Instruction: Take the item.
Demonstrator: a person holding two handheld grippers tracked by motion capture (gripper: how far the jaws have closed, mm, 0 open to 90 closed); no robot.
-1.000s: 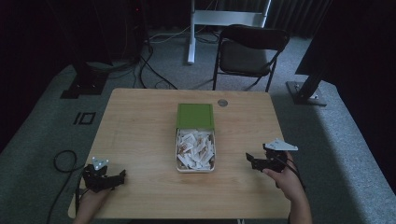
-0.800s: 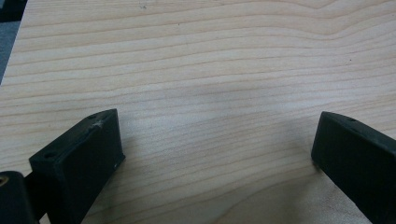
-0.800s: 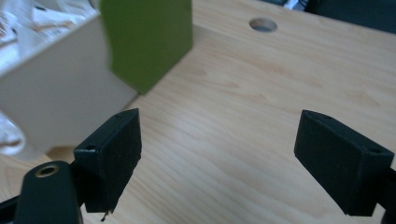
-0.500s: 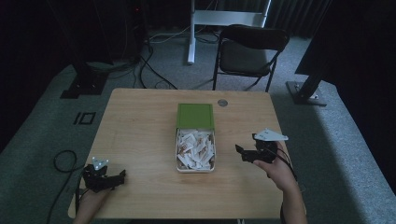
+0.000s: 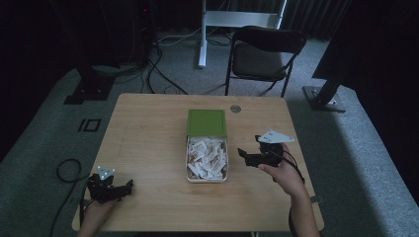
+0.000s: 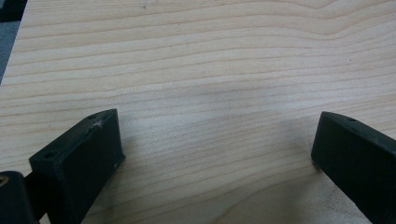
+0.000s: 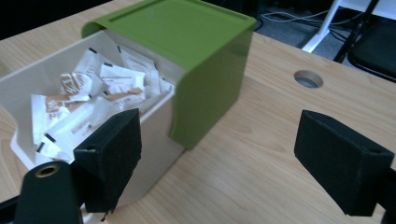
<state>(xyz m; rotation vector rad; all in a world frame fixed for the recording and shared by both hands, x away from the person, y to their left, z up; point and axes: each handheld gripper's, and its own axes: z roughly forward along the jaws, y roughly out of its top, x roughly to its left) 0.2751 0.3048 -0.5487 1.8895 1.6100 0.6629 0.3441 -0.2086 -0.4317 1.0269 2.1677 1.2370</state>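
Wooden table (image 5: 148,148), mid-centre: your white rectangular plastic bin (image 5: 207,159), green lid (image 5: 206,122) slid back over its far half.
Bin holds white and tan paper sachets (image 5: 205,155). Right gripper (image 5: 245,157) just beside it, jaws apart; left gripper (image 5: 129,186) near table's front-left corner, jaws apart, empty.

From above, my room looks dim; the far background sinks into near black and the worktop (image 5: 148,138) is the brightest patch, evenly and softly lit with no glare. That picture is slightly soft and grainy. Close up, my left tongs (image 6: 215,154) cast faint, diffuse shadows on sharp wood grain, while their near ends blur. By my right tongs (image 7: 219,154) the green lid (image 7: 187,42) shows a mild sheen, and the distant floor is out of focus
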